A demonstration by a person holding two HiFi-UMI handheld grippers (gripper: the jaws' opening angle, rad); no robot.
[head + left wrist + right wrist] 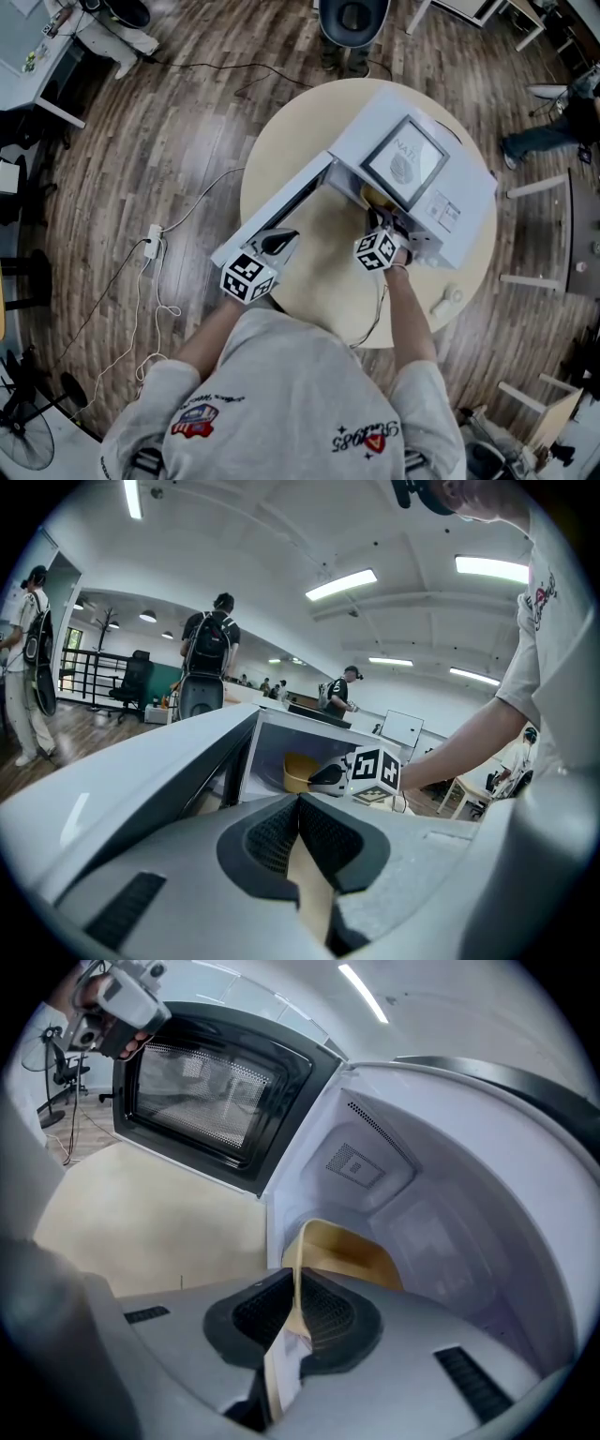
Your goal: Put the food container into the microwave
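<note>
- Gripping the near rim of the yellow food container, the right tongs are almost closed, their dark pads pressed on either side of the thin wall.
- The food container is upright inside the white microwave, at the front left of the cavity, just past the opening.
- The microwave's door is swung wide open to the left, with its mesh window facing the cavity.
- The left tongs have their jaws brought together with nothing between them. They are by the outer end of the open door and point toward the cavity.
- The microwave stands on a round, pale tabletop.
- A white cable lies on the wooden floor to the left of the tabletop.
</note>
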